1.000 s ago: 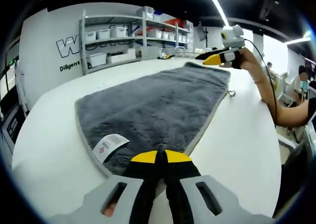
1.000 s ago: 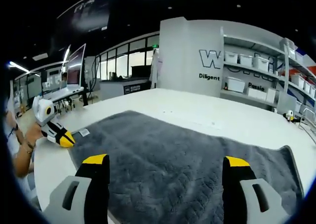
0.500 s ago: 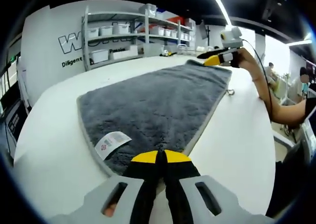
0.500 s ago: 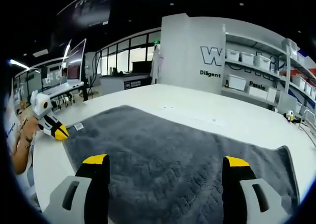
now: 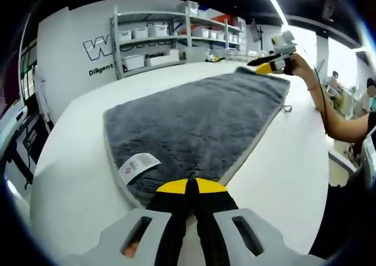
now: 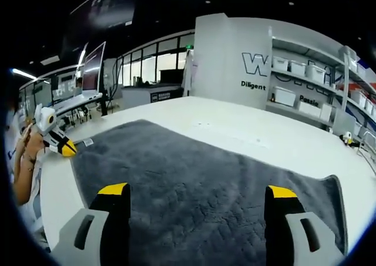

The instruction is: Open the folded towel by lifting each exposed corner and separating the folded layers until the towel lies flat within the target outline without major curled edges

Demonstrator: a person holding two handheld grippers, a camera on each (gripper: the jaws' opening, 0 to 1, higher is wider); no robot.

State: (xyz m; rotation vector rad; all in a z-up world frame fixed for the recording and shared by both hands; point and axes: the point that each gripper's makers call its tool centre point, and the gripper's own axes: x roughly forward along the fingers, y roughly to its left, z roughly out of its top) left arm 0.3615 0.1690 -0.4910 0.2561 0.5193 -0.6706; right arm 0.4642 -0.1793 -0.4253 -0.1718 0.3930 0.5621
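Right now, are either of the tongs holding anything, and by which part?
The left tongs are shut on the grey towel at its near edge, by the corner near the white label. The right tongs are open, holding nothing.

From my left gripper (image 5: 191,187), closed jaws cover the towel's (image 5: 194,119) near edge, so I can't tell if they're pinching it. The label's (image 5: 138,164) print is too small to read. In the right gripper view the towel's near edge runs off the picture, and wall lettering (image 6: 265,63) hides behind shelves (image 6: 311,90).
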